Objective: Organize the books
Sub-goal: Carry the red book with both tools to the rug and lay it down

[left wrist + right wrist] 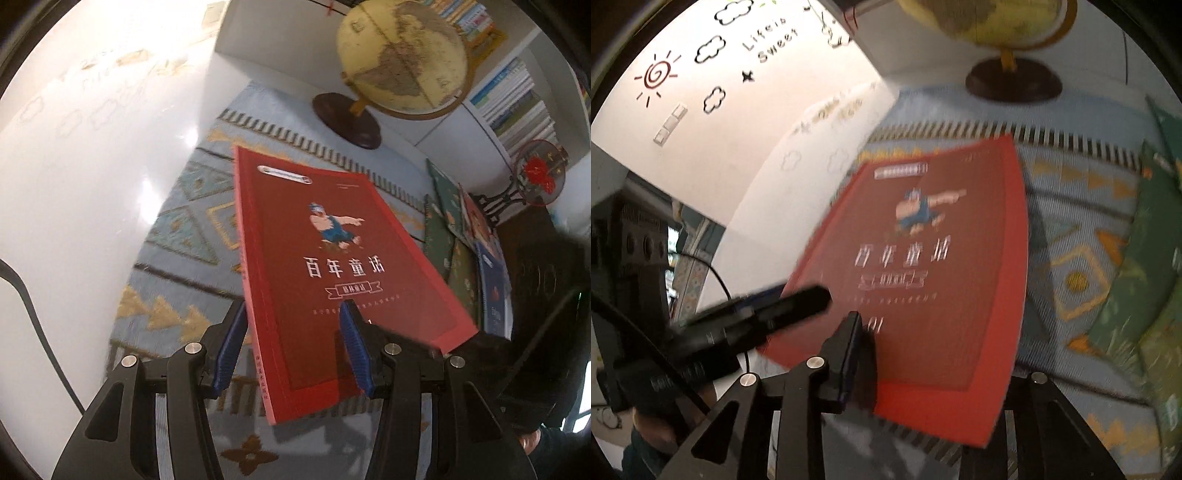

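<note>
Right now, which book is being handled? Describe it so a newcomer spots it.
Start at the globe on the patterned blue rug. In front of it, the red book is lifted. Unlike the green and blue books leaning rightward, its cover shows a pointing cartoon figure.

Strong glare whitens the glossy wall (92,166) left of the left gripper. The right wrist view is heavily motion-blurred, smearing the red book (923,280); fisheye bending and dark vignetting ring both.

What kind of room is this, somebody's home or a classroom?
Probably a home study or a child's reading corner. A globe stands by shelves packed with books, a patterned cloth covers the surface, and the wall carries doodled clouds and a sun.
</note>
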### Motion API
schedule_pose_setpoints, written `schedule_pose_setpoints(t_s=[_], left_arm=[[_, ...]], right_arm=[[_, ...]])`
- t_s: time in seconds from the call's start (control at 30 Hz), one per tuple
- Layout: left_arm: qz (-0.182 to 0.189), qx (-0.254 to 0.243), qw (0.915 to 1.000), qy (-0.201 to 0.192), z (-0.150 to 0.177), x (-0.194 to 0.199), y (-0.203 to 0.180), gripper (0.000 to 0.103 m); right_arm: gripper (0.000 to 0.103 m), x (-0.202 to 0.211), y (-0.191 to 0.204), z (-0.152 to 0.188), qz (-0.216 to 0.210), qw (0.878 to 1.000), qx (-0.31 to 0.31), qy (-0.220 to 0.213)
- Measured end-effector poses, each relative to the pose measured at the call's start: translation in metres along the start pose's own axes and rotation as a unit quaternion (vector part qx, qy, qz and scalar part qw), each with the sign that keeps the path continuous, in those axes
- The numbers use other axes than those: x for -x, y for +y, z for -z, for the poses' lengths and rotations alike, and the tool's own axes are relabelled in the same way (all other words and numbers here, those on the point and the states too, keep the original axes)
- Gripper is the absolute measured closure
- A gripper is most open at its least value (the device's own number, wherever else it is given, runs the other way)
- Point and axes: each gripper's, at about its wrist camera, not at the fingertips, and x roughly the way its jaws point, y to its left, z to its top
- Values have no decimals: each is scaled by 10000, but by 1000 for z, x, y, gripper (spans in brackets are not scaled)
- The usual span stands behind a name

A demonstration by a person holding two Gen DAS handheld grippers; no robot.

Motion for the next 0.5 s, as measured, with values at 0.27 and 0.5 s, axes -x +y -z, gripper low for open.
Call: schedule_pose_setpoints(t_s=[0.27,0.5], left_arm=[[-253,-169,9995,-100,8,18,-2,54],[286,-911,9954,8,12,3,-85,53]], right_arm=[[66,7,-13,66,273,9973,273,624],[66,76,-38,118,880,9953,179,367]])
